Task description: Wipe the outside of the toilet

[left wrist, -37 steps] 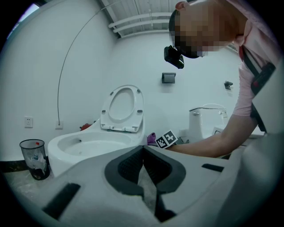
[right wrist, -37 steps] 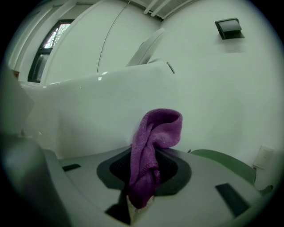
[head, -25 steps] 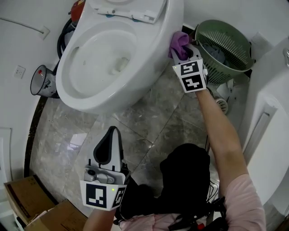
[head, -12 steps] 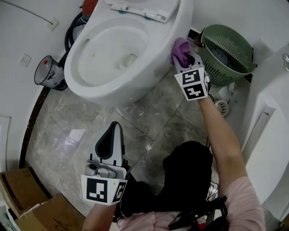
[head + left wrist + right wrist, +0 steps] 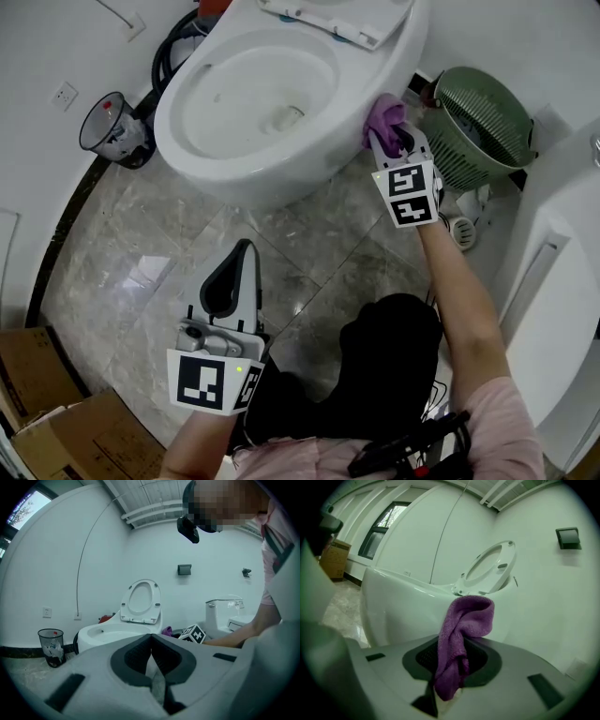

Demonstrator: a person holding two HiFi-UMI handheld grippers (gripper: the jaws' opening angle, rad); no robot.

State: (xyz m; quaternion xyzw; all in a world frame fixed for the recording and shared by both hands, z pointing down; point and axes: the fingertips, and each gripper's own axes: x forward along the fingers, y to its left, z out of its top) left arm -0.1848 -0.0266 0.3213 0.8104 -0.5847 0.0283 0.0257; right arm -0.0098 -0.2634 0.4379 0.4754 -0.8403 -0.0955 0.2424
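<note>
1. The right gripper (image 5: 396,139) (image 5: 452,660) is held out at arm's length, its jaws clamped on a purple terry cloth (image 5: 384,117) (image 5: 464,630). The cloth bunches up above the jaw tips and hangs down between them.
2. That cloth sits against the outer right flank of the white ceramic toilet (image 5: 216,169) (image 5: 393,606), just below the rim. It looks pressed to the porcelain, though the contact itself is hard to make out from here.
3. The toilet's white seat lid (image 5: 347,14) (image 5: 140,599) stands raised.
4. Just beside the right gripper, on the side away from the toilet, is a green slotted plastic basket (image 5: 487,117).
5. The left gripper (image 5: 239,258) (image 5: 151,641) is held low and near the person's body, well apart from the toilet, jaws brought together with nothing between them.
6. Under it lies the grey marble tiled floor (image 5: 141,272).
7. A small clear waste bin (image 5: 112,127) (image 5: 50,644) stands by the wall left of the toilet.
8. Brown cardboard boxes (image 5: 56,431) sit on the near left.
</note>
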